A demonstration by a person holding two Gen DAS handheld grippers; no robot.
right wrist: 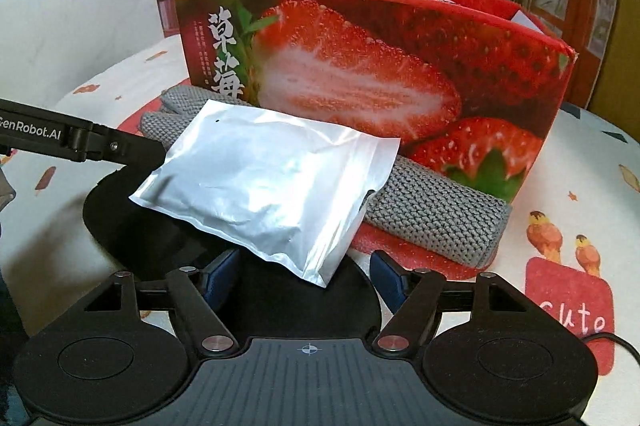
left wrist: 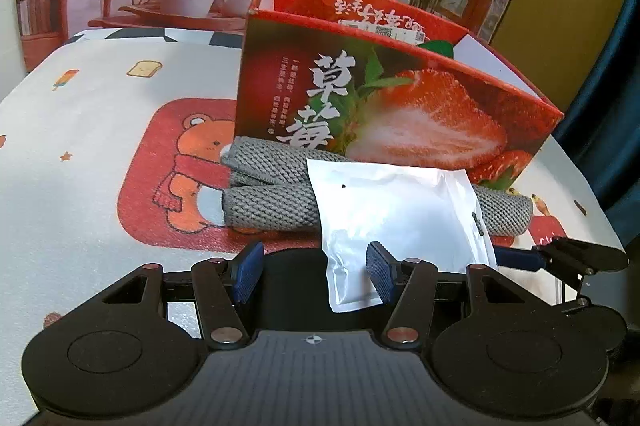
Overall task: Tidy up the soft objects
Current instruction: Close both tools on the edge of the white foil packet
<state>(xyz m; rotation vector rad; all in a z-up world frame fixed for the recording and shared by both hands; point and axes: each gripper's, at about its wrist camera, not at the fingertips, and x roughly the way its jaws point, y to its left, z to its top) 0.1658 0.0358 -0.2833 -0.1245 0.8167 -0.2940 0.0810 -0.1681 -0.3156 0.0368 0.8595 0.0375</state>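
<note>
A white foil pouch (left wrist: 396, 214) lies on top of a grey knitted glove (left wrist: 272, 202), both on the table against the front of a red strawberry box (left wrist: 400, 98). My left gripper (left wrist: 316, 268) is open, and the pouch's near corner lies between its blue pads (left wrist: 249, 266). In the right wrist view the pouch (right wrist: 264, 182) covers the glove (right wrist: 432, 218), and the box (right wrist: 360, 74) stands behind. My right gripper (right wrist: 306, 282) is open, with the pouch's lower corner just above the gap. The left gripper's finger (right wrist: 100, 144) reaches the pouch's left edge.
The table (left wrist: 80, 130) has a white cloth with a red bear print. A black round mat (right wrist: 132, 226) lies under the near side of the pouch. The box is open at the top. A printed backdrop of plants stands behind the table.
</note>
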